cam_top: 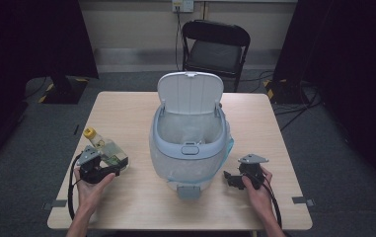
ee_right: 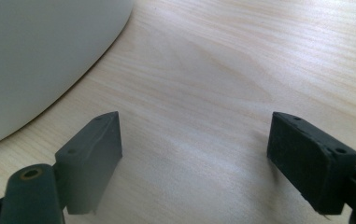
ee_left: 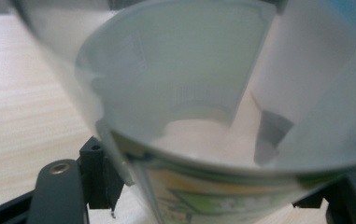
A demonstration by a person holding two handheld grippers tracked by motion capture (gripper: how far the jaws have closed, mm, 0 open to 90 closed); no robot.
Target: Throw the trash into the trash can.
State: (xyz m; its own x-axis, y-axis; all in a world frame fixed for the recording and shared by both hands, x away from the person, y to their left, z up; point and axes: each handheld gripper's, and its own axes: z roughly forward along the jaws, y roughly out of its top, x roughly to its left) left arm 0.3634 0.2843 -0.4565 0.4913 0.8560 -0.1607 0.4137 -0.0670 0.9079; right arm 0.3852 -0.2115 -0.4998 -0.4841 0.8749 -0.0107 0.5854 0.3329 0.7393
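A clear plastic bottle (cam_top: 107, 150) with a yellow cap (cam_top: 90, 132) lies tilted at the table's left side, cap pointing away. My left gripper (cam_top: 112, 165) grips its lower end. In the left gripper view the bottle (ee_left: 180, 93), with its green and yellow label, sits between the black jaws of that gripper (ee_left: 213, 186), which press on its sides. My right gripper (cam_top: 228, 178) rests on the table to the right of the bin and points toward it. It is open (ee_right: 194, 154) over bare wood, with nothing between the jaws.
A white and grey bin (cam_top: 163, 140) stands mid-table with its lid (cam_top: 190, 91) raised and a liner inside; its wall (ee_right: 35, 60) is close to my right gripper. A black folding chair (cam_top: 215, 47) stands behind the wooden table (cam_top: 126, 106).
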